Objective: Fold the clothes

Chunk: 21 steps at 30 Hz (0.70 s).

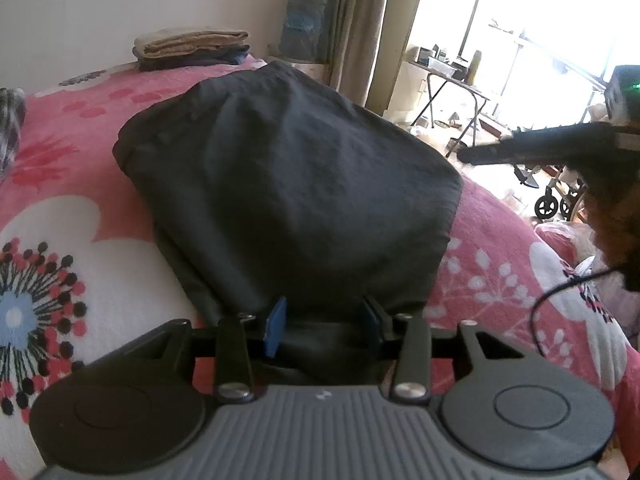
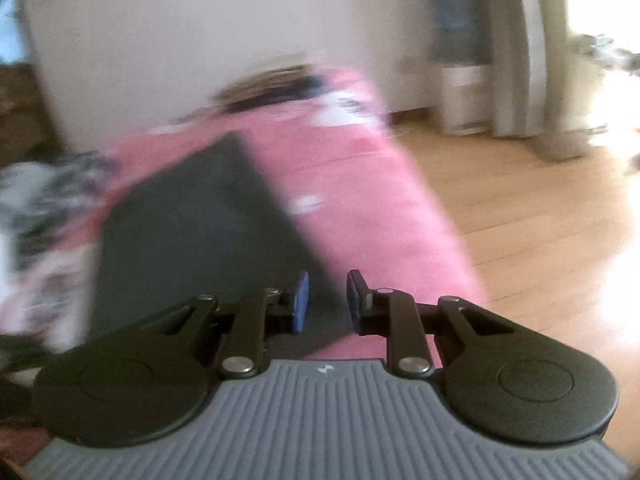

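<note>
Lying folded, black garment [image 1: 288, 168]

No text, label or number can be read (views partly blurred).

Floral pink bed [image 1: 100, 216] — black garment [image 1: 288, 184], folded stack [image 1: 192, 50]

A home bedroom is shown: a bed [image 1: 100, 216] covered by a pink floral blanket, folded clothes [image 1: 192, 50] stacked by the wall, curtains [image 1: 372, 20], wooden floor [image 2: 540, 208], and a sunlit balcony window [image 1: 540, 20].
</note>
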Tool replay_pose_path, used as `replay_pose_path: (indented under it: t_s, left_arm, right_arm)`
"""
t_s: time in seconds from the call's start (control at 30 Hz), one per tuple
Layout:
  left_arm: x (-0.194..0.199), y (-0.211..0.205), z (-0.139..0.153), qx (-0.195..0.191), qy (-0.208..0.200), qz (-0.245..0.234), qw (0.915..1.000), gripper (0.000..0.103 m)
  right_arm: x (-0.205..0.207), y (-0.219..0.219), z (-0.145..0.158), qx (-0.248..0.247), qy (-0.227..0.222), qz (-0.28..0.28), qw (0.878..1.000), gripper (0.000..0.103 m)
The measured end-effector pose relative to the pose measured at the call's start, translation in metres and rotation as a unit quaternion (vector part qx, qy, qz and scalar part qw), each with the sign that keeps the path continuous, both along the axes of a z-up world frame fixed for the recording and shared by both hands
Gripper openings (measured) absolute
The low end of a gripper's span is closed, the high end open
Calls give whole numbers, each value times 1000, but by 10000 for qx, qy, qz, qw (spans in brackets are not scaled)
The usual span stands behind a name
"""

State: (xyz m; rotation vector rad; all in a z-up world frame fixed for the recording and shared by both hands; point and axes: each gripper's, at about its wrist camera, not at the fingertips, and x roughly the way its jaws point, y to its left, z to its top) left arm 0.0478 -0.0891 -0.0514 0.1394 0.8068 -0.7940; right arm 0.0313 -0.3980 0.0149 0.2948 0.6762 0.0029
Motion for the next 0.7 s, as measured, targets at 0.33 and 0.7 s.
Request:
replay_pose_path:
  t_s: [0.33, 0.7]
  left_arm:
    - [31, 28, 4, -1032, 1192, 698, 9850, 45]
    - [42, 44, 19, -1405, 1154, 891, 9793, 45]
  right_arm:
    - [-8, 60, -59, 2205, 1321, 965, 9616, 22]
    - [1, 64, -75, 3048, 1325, 607, 9412, 22]
